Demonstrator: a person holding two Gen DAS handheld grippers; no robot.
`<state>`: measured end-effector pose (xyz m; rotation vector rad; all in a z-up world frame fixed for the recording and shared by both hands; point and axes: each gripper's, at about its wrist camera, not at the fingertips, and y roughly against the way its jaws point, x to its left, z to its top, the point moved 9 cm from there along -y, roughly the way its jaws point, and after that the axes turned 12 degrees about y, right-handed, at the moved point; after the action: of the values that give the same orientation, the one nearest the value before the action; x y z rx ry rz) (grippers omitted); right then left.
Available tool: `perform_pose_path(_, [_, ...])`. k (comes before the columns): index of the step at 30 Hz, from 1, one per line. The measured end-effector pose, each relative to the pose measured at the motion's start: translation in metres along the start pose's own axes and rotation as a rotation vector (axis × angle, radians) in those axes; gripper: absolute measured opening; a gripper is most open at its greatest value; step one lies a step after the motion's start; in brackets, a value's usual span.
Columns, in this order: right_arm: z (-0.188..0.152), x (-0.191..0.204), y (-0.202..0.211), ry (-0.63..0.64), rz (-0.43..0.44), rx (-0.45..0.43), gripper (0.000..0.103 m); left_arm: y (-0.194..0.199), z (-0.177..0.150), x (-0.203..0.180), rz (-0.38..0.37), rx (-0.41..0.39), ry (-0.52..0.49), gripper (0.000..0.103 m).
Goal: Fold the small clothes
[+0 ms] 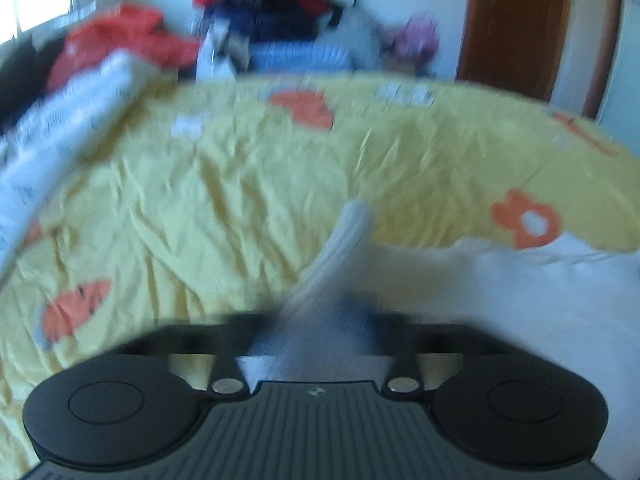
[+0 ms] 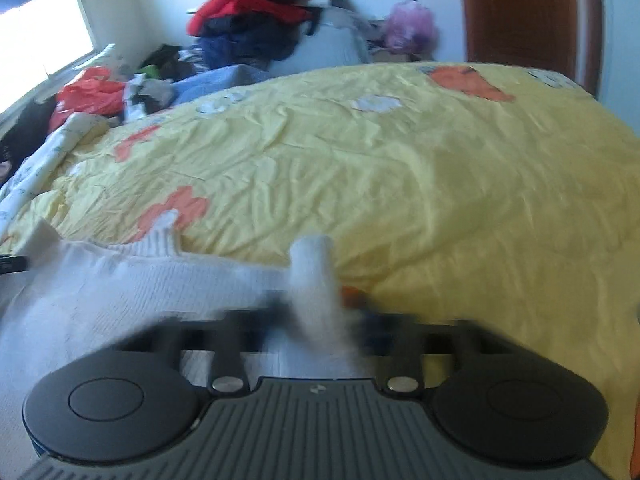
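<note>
White sweater point(image 2: 132, 284) held over the yellow bed cover point(image 2: 400, 184).
Left gripper point(image 1: 320, 312) and right gripper point(image 2: 320, 312) each pinch a ribbed fold of it between nearly closed fingers; piled clothes point(image 2: 256, 12) lie beyond.

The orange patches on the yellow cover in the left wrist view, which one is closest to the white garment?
The orange flower-shaped patch with a white centre, at the right, just above the white garment. The other orange patches lie far left or near the far edge.
</note>
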<state>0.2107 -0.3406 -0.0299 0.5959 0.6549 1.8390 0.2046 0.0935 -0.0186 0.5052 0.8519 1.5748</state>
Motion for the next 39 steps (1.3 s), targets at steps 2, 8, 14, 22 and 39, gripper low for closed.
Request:
perform_pose_path(2, [0.009,-0.002,0.009,-0.015,0.002,-0.041,0.02,0.001,0.003,0.014,-0.038,-0.012,0.115,0.01])
perform_pose_path(8, [0.009,-0.014,0.014,-0.069,0.0,-0.117,0.012,-0.001,-0.01,0.038,-0.036,-0.049,0.25,0.01])
perform_pose_path(14, [-0.001,-0.028,0.003,-0.168,-0.029,-0.085,0.039,0.022,-0.005,0.029,0.01,-0.087,0.183,0.016])
perform_pose_path(22, [0.027,0.01,0.064,-0.043,-0.083,-0.237,0.051,0.074,0.018,-0.015,0.003,-0.354,-0.003,0.031])
perform_pose_path(39, [-0.007,0.015,0.001,-0.088,-0.064,-0.112,0.05,-0.017,-0.014,-0.019,0.016,-0.178,-0.011,0.046])
